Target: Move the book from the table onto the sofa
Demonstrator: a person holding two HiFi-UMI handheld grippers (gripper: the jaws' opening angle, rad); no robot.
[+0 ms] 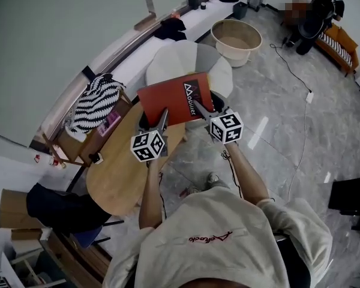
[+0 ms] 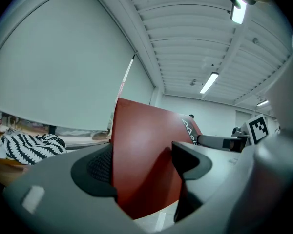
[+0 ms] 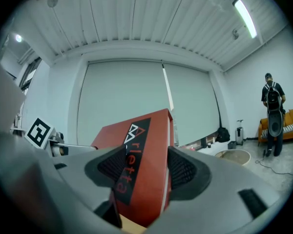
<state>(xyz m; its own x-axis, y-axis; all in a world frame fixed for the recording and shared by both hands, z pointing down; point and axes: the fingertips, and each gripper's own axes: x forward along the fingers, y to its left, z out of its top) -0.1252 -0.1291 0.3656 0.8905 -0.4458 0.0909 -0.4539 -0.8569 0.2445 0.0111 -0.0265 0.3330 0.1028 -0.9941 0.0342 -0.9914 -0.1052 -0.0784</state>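
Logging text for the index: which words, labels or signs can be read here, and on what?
"Arletta", as best it reads, partly covered: white and red letters with a triangle logo on the black strip of the red book.
Red script on the back of the person's sweatshirt: too small to read.
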